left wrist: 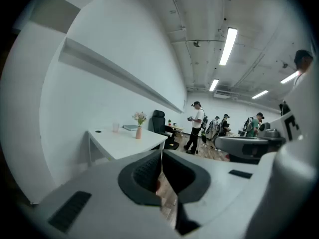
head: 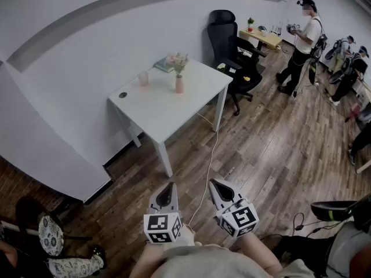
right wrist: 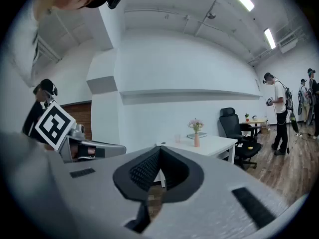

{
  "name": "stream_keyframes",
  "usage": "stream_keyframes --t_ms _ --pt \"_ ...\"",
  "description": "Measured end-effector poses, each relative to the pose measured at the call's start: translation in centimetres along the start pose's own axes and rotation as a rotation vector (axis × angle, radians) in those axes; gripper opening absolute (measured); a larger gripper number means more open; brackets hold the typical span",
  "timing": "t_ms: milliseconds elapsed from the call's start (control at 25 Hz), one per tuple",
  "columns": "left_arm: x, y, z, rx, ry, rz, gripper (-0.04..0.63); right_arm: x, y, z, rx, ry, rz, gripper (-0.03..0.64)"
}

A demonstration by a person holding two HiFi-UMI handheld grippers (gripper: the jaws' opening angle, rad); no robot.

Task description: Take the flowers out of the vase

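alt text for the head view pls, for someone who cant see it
The left gripper and right gripper, both shut and empty, point across a wooden floor toward a white table some way off. On it stand a pink vase holding flowers, a cup and a book; a black office chair sits beyond.

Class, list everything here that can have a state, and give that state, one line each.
left gripper: shut, empty
right gripper: shut, empty
flowers: standing in the vase
vase: upright on the white table
cup: upright on the white table
office chair: nobody sitting in it
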State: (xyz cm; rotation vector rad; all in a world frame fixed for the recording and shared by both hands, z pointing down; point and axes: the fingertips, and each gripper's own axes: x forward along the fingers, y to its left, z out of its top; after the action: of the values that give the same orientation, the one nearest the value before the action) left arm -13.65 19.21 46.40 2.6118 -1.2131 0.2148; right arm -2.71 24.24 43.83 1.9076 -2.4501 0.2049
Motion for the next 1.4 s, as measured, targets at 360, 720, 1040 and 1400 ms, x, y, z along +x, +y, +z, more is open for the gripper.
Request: stream_keyframes --t_ms 360,720,1040,1400 --pt "-4.9 -0.8 -1.0 0.002 -0.021 -0.015 0.009 -3.4 3.9 -1.0 0.021 -0.012 0.009 -0.003" --pt "-6.8 -1.8 -1.1 0.008 -0.018 -0.049 0.009 -5.4 5.1 -0.4 0.019 -0.024 -0.014 -0.003" --pt "-8.2 -3.5 -1.5 0.014 -0.027 -0.076 0.009 -7.7 5.3 -1.1 0.037 -0.018 -0.028 0.0" --pt "-8.6 -4.3 -2.0 -0.002 -0.018 -0.094 0.009 -8.5 5.0 -1.8 0.05 0.007 -0.043 0.0"
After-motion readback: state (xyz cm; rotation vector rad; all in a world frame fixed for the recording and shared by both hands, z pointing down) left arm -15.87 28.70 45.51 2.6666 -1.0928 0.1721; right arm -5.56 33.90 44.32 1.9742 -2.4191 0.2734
